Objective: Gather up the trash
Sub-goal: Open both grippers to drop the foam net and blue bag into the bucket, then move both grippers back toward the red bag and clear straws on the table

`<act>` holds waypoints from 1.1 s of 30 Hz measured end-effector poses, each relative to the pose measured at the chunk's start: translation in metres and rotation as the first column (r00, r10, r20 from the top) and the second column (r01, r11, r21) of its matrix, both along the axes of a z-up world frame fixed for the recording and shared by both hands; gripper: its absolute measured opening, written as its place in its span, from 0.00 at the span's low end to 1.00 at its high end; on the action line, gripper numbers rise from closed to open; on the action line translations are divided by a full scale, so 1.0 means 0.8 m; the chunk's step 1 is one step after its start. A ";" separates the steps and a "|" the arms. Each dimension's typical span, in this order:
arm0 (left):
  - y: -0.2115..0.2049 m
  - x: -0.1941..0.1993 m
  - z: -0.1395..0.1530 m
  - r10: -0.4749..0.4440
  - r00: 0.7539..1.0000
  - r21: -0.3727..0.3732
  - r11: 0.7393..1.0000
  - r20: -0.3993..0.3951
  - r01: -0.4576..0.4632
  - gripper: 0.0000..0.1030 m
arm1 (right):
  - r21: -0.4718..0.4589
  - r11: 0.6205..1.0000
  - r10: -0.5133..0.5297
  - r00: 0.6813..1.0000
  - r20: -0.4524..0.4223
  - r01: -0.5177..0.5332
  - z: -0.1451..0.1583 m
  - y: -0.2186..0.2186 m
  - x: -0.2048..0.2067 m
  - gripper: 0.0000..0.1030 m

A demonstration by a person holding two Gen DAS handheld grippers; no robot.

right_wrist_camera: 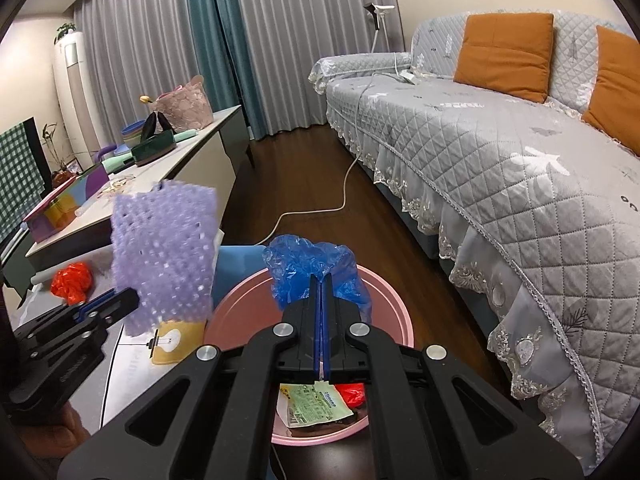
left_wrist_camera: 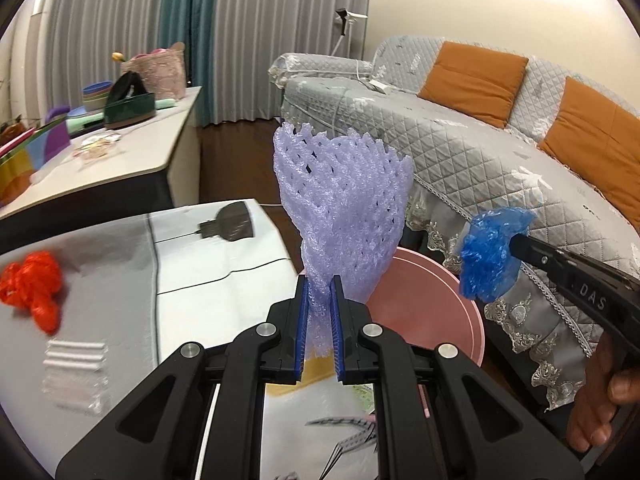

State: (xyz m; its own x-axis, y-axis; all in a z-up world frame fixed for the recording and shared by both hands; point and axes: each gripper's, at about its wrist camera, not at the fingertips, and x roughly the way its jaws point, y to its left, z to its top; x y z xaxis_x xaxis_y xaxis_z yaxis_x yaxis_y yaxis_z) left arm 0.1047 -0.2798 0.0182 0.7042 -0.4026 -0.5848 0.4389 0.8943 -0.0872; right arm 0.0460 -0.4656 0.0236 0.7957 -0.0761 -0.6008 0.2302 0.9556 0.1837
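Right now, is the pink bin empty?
No, in the right wrist view the pink bin already holds a green printed wrapper and something red.

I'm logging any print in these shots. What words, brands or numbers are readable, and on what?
"DAS": raised letters on the black arm of the right tool; further letters are cut off.
Green-and-white printed paper packet in the pink round plastic bin: print too small to read.
Nothing else is legible.
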 end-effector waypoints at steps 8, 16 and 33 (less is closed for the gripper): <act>-0.035 0.021 -0.010 -0.055 0.998 0.018 0.998 -0.015 0.055 0.11 | 0.005 1.000 -0.014 0.999 -0.030 0.014 -0.013 -0.010 0.011 0.03; -0.038 0.024 -0.015 -0.087 0.996 0.037 0.995 -0.023 0.088 0.39 | 0.023 0.998 -0.063 0.997 -0.048 0.065 -0.018 -0.023 0.012 0.44; 0.092 -0.014 0.041 0.048 0.997 0.021 0.999 0.056 -0.049 0.38 | 0.011 1.000 0.020 0.999 0.041 -0.021 0.020 0.052 0.009 0.44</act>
